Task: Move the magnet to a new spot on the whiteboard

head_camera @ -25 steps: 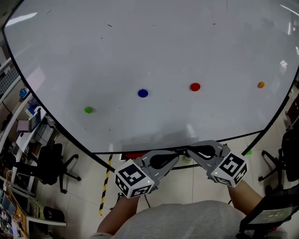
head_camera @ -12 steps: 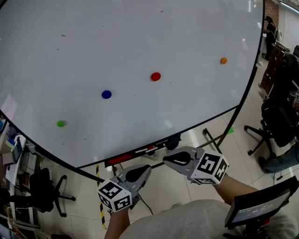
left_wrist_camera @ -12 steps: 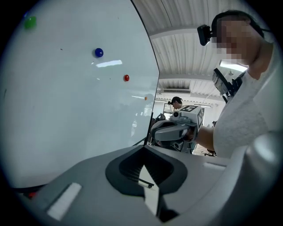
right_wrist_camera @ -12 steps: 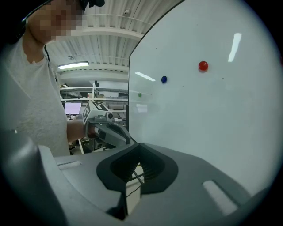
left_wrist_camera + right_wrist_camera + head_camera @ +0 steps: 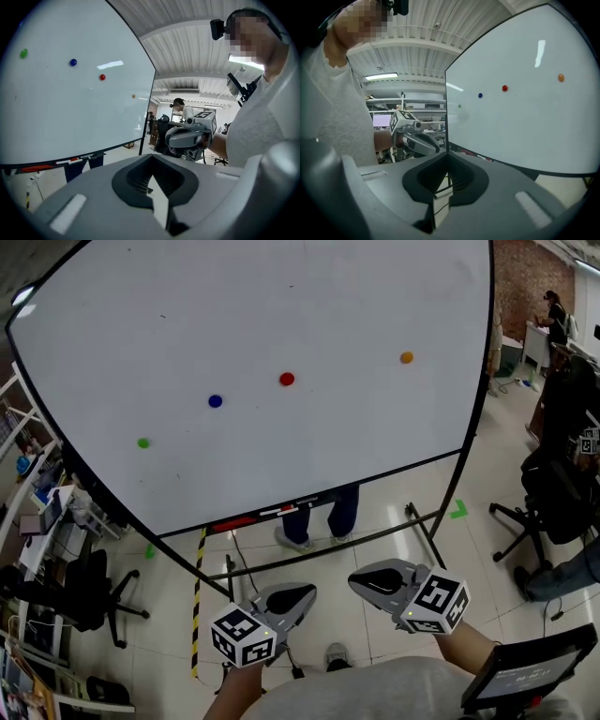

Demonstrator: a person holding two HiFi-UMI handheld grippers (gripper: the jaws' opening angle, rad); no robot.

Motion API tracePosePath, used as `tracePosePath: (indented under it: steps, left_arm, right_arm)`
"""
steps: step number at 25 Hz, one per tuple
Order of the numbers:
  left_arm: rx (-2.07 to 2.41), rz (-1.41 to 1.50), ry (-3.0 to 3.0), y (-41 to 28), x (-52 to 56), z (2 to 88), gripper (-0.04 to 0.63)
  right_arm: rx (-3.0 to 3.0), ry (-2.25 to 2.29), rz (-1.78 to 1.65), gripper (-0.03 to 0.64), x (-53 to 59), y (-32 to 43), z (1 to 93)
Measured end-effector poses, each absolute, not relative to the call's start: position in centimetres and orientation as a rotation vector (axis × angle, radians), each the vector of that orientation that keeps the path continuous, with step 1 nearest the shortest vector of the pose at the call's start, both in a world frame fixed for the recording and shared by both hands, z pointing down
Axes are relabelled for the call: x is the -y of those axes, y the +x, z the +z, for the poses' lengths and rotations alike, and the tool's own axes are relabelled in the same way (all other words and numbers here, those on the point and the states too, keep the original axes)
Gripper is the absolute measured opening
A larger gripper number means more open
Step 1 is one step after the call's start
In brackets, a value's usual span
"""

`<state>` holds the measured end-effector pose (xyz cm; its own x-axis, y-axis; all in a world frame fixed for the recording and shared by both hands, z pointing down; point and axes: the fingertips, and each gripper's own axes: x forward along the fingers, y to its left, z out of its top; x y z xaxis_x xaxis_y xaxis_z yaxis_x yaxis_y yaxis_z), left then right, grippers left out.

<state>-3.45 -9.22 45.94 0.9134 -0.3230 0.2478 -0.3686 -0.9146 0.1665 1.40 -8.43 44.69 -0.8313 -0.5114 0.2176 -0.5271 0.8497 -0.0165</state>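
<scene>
Four round magnets cling to the whiteboard (image 5: 281,306): green (image 5: 142,442), blue (image 5: 215,401), red (image 5: 286,379) and orange (image 5: 406,357). Both grippers hang low over the floor, well back from the board, tips turned toward each other. My left gripper (image 5: 312,591) is shut and empty; its own view shows the jaws (image 5: 151,157) meeting, with the red magnet (image 5: 102,77) far off. My right gripper (image 5: 352,581) is shut too, nothing in it (image 5: 447,154). The right gripper view shows the orange magnet (image 5: 560,78) and the red one (image 5: 504,88).
A tray with markers (image 5: 262,515) runs along the board's lower edge. A person's legs (image 5: 319,517) show behind the stand. Office chairs stand at left (image 5: 89,592) and right (image 5: 553,493). Yellow-black tape (image 5: 197,606) lies on the floor.
Both grippers have drawn back from the whiteboard and sunk lower. The board now looks farther away, and its stand and the floor show. Jaws stayed shut.
</scene>
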Motion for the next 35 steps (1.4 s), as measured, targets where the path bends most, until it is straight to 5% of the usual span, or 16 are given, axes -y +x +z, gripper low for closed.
tracePosePath:
  steps: [11, 35]
  left_arm:
    - [0.520, 0.316, 2.877, 1.8, -8.3, 43.9, -0.012]
    - [0.407, 0.317, 2.935, -3.7, -13.5, 42.2, -0.012]
  right_arm:
    - [2.855, 0.852, 0.192, 0.005, -9.1, 7.6, 44.8]
    - [2.803, 0.985, 0.103, 0.005, -14.5, 1.2, 42.5]
